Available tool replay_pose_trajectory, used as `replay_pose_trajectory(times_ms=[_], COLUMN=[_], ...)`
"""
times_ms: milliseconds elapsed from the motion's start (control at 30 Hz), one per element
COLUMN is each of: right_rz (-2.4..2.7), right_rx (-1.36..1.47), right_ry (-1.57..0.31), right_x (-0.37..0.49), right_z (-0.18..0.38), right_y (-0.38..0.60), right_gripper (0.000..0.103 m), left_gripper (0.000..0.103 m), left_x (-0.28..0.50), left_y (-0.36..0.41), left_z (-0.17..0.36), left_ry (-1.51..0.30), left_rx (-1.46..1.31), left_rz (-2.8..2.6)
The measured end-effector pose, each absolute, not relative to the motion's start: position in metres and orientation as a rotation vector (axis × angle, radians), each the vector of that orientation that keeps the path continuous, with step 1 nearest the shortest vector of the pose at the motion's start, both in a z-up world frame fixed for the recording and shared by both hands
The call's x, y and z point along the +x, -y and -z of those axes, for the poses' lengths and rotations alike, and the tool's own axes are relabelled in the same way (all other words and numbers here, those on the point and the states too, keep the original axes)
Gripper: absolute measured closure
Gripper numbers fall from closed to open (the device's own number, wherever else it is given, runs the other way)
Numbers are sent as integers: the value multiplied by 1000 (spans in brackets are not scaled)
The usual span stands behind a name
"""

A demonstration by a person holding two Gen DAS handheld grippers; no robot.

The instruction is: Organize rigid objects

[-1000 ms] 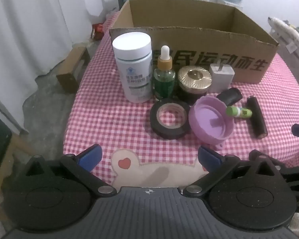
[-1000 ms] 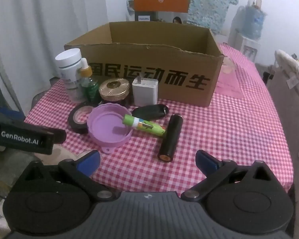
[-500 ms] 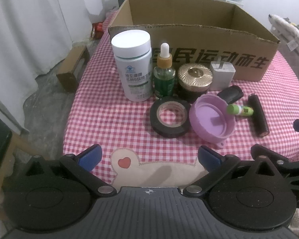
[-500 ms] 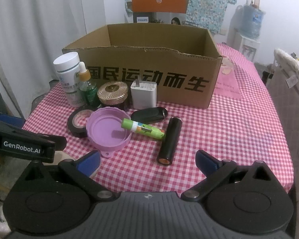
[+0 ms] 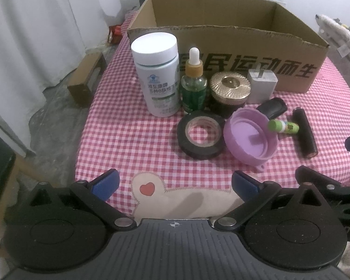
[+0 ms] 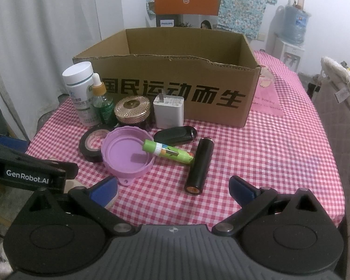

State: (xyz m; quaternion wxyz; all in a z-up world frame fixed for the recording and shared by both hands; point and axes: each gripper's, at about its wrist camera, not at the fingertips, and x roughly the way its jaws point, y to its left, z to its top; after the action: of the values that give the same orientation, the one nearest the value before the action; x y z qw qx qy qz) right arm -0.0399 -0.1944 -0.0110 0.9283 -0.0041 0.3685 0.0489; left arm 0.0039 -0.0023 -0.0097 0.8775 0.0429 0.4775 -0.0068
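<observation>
An open cardboard box [image 5: 221, 37] [image 6: 175, 88] stands at the back of the checked table. In front of it stand a white pill bottle [image 5: 157, 74] [image 6: 80, 91], a green dropper bottle [image 5: 193, 84] [image 6: 102, 105], a gold-lidded jar [image 5: 229, 91] [image 6: 133, 112] and a white charger [image 5: 261, 86] [image 6: 168, 112]. Nearer lie a black tape roll [image 5: 200, 137] [image 6: 92, 143], a purple lid [image 5: 250, 137] [image 6: 127, 155], a green glue stick [image 5: 283, 127] [image 6: 168, 151], a black fob [image 5: 271, 108] [image 6: 175, 135] and a black cylinder [image 5: 304, 133] [image 6: 199, 165]. My left gripper [image 5: 175, 184] and right gripper [image 6: 172, 189] are open and empty, short of the objects.
The table has a pink checked cloth [image 6: 280, 154]. A small cardboard box [image 5: 86, 79] lies on the floor at the left. A white curtain [image 5: 35, 35] hangs at the left. A padded chair [image 6: 338, 107] stands at the right. The left gripper's body [image 6: 28, 175] shows in the right wrist view.
Both grippers have drawn slightly back and up, so the box and objects sit a little lower in view. Nothing on the table has moved.
</observation>
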Motion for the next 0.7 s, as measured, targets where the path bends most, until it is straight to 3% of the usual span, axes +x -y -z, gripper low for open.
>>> replay_pose_trajectory(times_ms=[700], right_rz=[-114], right_rx=[6], right_ry=[-756], right_x=[-37], right_z=[11], right_y=[192], right_gripper=[0], left_gripper=[0], left_x=[10], left_y=[7], left_z=[13], left_ry=[-1015], left_rx=[109], left_rz=[7])
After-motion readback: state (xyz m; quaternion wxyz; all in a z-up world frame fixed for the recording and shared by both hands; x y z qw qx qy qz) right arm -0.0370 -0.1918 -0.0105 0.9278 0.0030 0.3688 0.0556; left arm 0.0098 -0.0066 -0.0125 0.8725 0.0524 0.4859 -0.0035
